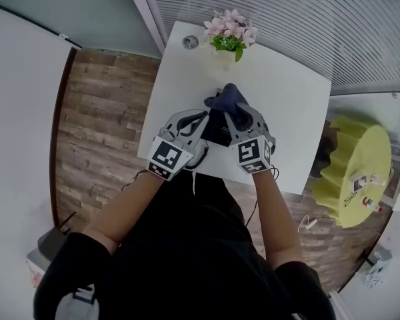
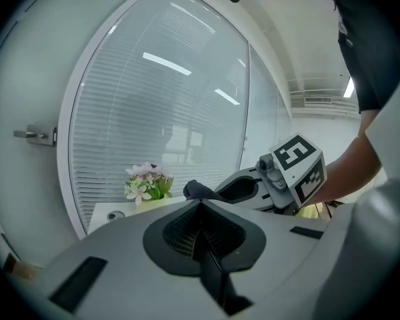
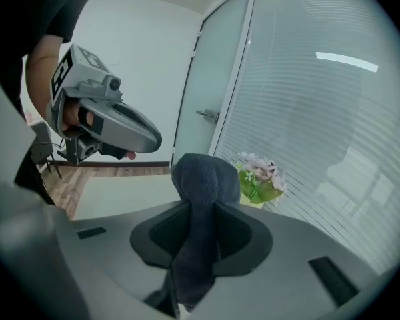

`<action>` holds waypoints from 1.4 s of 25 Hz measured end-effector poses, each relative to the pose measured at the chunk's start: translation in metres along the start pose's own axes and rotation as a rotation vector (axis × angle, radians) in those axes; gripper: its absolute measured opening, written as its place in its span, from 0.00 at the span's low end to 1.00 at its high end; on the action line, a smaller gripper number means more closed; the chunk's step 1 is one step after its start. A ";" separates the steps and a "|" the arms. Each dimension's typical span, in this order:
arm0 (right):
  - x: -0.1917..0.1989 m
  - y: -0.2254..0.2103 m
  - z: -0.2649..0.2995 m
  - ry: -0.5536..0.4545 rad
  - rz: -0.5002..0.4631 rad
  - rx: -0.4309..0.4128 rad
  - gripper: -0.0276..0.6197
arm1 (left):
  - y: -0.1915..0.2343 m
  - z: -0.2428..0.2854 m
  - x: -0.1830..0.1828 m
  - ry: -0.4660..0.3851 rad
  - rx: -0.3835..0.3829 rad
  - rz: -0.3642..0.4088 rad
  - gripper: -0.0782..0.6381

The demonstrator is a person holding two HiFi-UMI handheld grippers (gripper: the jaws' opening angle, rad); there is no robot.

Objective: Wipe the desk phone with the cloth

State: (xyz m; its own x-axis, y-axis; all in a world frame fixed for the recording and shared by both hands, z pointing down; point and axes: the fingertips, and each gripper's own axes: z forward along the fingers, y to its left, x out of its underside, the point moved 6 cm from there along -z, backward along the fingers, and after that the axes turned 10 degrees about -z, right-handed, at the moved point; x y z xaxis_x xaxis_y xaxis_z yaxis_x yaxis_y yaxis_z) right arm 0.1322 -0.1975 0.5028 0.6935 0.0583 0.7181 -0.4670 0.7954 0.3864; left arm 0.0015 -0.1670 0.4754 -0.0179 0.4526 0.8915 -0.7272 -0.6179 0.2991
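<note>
My left tongs (image 2: 200, 204) are shut tight, jaw against jaw, with nothing between them. My right tongs (image 3: 201, 205) are clamped on the dark blue cloth (image 3: 201, 172). The cloth bunches up in a soft lump past the tips and hangs down between the jaws. My two tongs are close side by side, up over the white table (image 1: 287, 112). The lump of cloth pokes out just to the right of my left tongs' tips. The black desk phone (image 1: 217, 131) sits on the table under and between both tongs, and I can see only a little bit of it. I cannot tell if the cloth touches it. Far ahead of the tongs, at the table's far edge, stands a pot of pink flowers (image 1: 228, 33), with a small round thing (image 1: 190, 42) to its left. Past them is a glass wall with blinds (image 2: 160, 99). Well off to the right of my right tongs, down on the wood floor (image 1: 100, 125), is a yellow-green round thing with wavy sides (image 1: 357, 169).
</note>
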 end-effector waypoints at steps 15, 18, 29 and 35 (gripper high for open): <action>0.042 0.001 0.064 0.136 -0.266 0.024 0.19 | 0.020 0.018 0.023 0.028 -0.072 -0.050 0.12; 0.044 0.008 0.064 0.132 -0.296 0.023 0.19 | 0.021 0.019 0.025 0.029 -0.078 -0.056 0.12; 0.047 0.026 0.062 0.153 -0.314 0.007 0.19 | 0.023 0.020 0.032 0.025 -0.078 -0.061 0.12; 0.051 0.047 0.057 0.172 -0.305 -0.016 0.19 | 0.020 0.017 0.038 0.040 -0.065 -0.055 0.12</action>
State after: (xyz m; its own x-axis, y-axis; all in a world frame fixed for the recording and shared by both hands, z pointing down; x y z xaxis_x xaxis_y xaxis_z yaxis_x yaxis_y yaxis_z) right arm 0.1147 -0.1918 0.5907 0.8825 -0.0842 0.4627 -0.2161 0.8012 0.5580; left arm -0.0016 -0.1729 0.5212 -0.0033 0.5107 0.8598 -0.7705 -0.5494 0.3233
